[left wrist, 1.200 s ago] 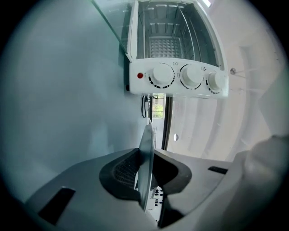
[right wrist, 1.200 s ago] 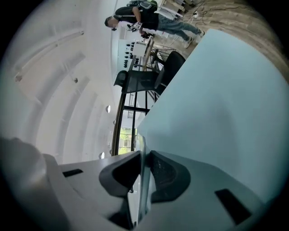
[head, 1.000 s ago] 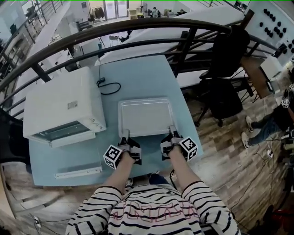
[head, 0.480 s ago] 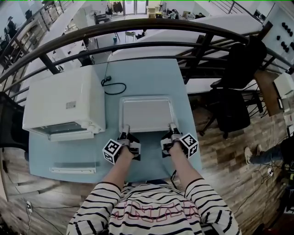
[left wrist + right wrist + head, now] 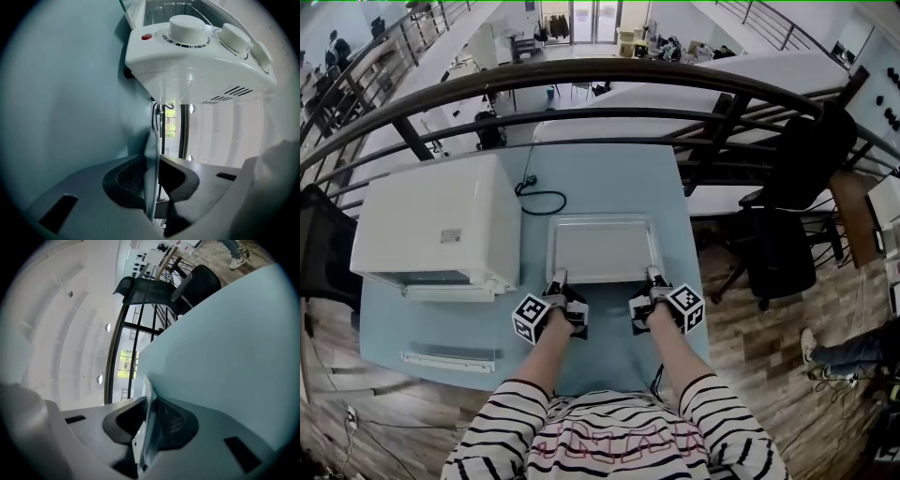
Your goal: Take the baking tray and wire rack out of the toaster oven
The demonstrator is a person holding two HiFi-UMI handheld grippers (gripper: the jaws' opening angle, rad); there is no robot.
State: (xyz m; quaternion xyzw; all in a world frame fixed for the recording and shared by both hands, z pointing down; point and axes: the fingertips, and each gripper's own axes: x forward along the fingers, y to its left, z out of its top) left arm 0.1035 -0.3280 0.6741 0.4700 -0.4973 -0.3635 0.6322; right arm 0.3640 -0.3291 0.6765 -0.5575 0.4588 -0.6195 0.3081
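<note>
While both grippers pinch the baking tray [image 5: 602,248] by its near rim, I have it lying flat over the right half of the table [image 5: 609,159]. It sits just beside the toaster oven [image 5: 436,230] and reaches nearly to the table's right edge. My left gripper [image 5: 557,278] has its jaws nearly together on the rim close to the tray's near-left corner. My right gripper [image 5: 654,275] clamps the same rim by the near-right corner, its jaws just as narrow. Each gripper view shows only that thin metal lip between the pads. I hold it at two corners so that the wide, shallow tray keeps level and does not twist. Whether its underside touches the table I cannot tell. The oven stands along the table's left edge, front toward me, with its door [image 5: 450,360] apparently dropped open toward the near edge. I judge the tray is out and the wire rack [image 5: 187,7] is what remains; thin wires that may be it show inside the oven.
</note>
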